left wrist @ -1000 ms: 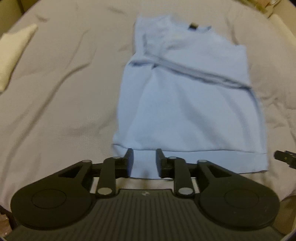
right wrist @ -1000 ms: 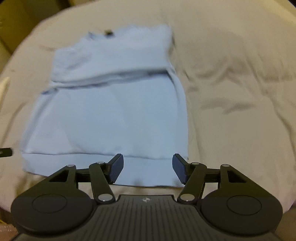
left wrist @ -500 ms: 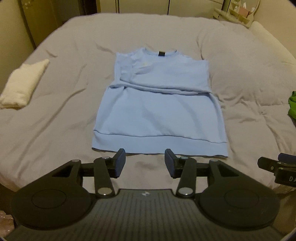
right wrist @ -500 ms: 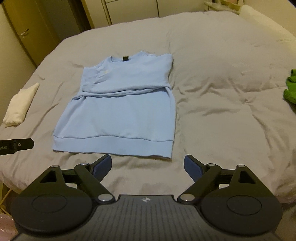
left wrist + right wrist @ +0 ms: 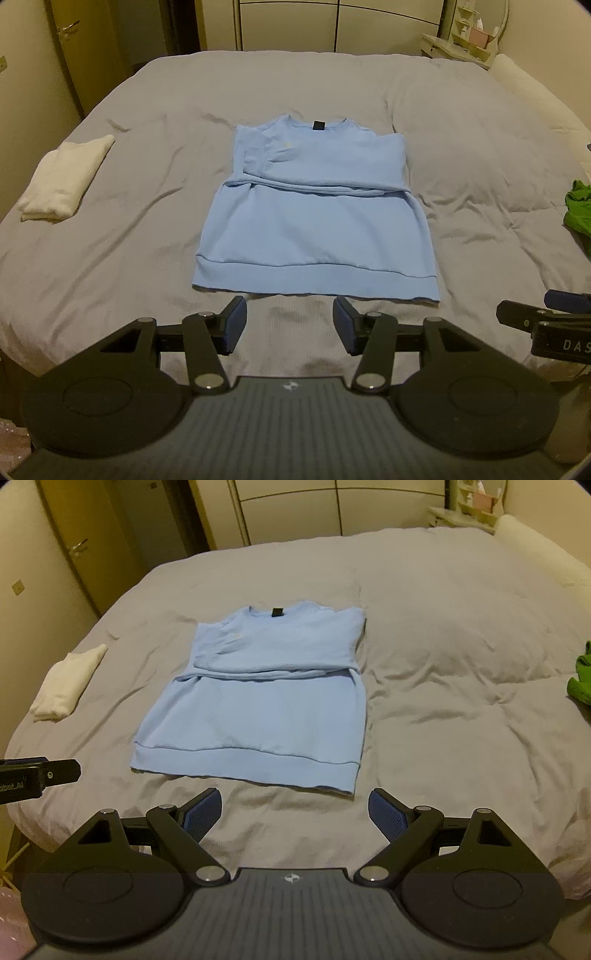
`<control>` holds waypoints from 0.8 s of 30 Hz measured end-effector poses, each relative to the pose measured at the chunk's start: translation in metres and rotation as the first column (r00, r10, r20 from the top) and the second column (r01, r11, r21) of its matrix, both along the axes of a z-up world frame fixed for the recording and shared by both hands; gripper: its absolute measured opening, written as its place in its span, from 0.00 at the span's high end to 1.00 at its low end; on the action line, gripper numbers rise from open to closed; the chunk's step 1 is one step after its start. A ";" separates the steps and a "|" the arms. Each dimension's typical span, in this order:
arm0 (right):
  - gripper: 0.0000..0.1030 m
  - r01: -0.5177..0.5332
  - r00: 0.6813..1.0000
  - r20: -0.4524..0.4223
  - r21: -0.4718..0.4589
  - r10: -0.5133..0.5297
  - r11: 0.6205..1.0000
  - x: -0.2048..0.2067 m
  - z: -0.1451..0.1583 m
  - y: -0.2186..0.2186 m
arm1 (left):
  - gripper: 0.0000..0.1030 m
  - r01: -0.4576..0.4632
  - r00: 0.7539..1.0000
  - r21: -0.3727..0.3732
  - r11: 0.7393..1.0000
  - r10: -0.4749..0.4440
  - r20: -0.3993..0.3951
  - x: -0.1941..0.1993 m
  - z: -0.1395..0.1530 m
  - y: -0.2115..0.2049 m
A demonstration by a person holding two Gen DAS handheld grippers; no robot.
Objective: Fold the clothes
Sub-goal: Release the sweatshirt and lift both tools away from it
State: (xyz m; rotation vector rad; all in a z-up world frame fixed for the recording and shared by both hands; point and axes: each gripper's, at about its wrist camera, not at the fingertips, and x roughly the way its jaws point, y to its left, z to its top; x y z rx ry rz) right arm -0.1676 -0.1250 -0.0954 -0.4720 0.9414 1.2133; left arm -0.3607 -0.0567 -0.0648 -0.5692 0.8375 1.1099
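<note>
Both grippers have pulled back from the hem since 1 second ago, and both have opened wider. From the left: a folded white cloth [image 5: 64,180], then the light blue sweatshirt [image 5: 314,221] lying flat mid-bed with sleeves folded across the chest. The left gripper [image 5: 290,325] and the right gripper [image 5: 295,814] hover apart and empty before the hem. I judge the next move is to grasp the hem corners and fold upward. The dark neck label [image 5: 318,124] is unreadable; the right gripper's body shows "DAS".

matt blue knit sweatshirt [image 5: 314,229] with ribbed hem; rumpled grey cloth duvet [image 5: 461,155]; nubby white towel [image 5: 62,179]; matt black plastic grippers [image 5: 290,323] [image 5: 295,810], blue textured pads [image 5: 386,814], shiny metal pins [image 5: 207,380].
</note>
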 end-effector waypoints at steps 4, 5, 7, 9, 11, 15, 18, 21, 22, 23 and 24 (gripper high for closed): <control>0.14 0.002 1.000 0.001 -0.007 -0.002 1.000 0.001 0.000 -0.001 | 0.53 -0.003 1.000 -0.001 1.000 0.003 0.003 0.001 0.000 -0.004; 0.14 0.006 1.000 0.001 -0.013 -0.006 1.000 0.001 0.000 -0.001 | 0.53 -0.004 1.000 -0.004 1.000 0.004 0.001 0.001 0.000 -0.004; 0.14 0.010 1.000 0.000 -0.016 -0.010 1.000 0.003 0.002 -0.001 | 0.53 -0.003 1.000 -0.007 1.000 0.003 -0.002 0.001 0.000 -0.003; 0.14 0.013 1.000 -0.003 -0.015 -0.013 1.000 0.005 0.003 -0.001 | 0.51 0.000 1.000 -0.008 1.000 0.000 -0.010 0.000 -0.001 -0.002; 0.14 0.019 1.000 -0.009 -0.022 -0.019 1.000 0.008 0.000 -0.001 | 0.50 0.003 1.000 -0.010 1.000 -0.003 -0.020 -0.001 -0.005 -0.001; 0.14 0.036 0.999 -0.030 -0.068 -0.038 0.997 0.012 -0.014 0.002 | 0.49 -0.008 0.999 -0.058 0.998 0.005 -0.051 -0.008 -0.024 0.007; 0.14 0.048 0.998 -0.046 -0.115 -0.053 0.992 0.014 -0.028 0.007 | 0.49 -0.021 0.998 -0.113 0.993 0.014 -0.067 -0.015 -0.041 0.017; 0.14 0.043 0.997 -0.051 -0.146 -0.051 0.988 0.012 -0.035 0.018 | 0.49 -0.025 0.998 -0.145 0.989 0.015 -0.069 -0.022 -0.054 0.029; 0.14 0.042 0.997 -0.058 -0.149 -0.051 0.988 0.012 -0.037 0.022 | 0.48 -0.028 0.998 -0.158 0.987 0.019 -0.063 -0.026 -0.058 0.035; 0.14 0.042 0.996 -0.066 -0.153 -0.052 0.987 0.013 -0.039 0.026 | 0.46 -0.032 0.998 -0.170 0.985 0.022 -0.058 -0.029 -0.062 0.042; 0.14 0.043 0.995 -0.081 -0.157 -0.056 0.987 0.016 -0.043 0.030 | 0.45 -0.035 0.998 -0.179 0.983 0.026 -0.053 -0.033 -0.066 0.049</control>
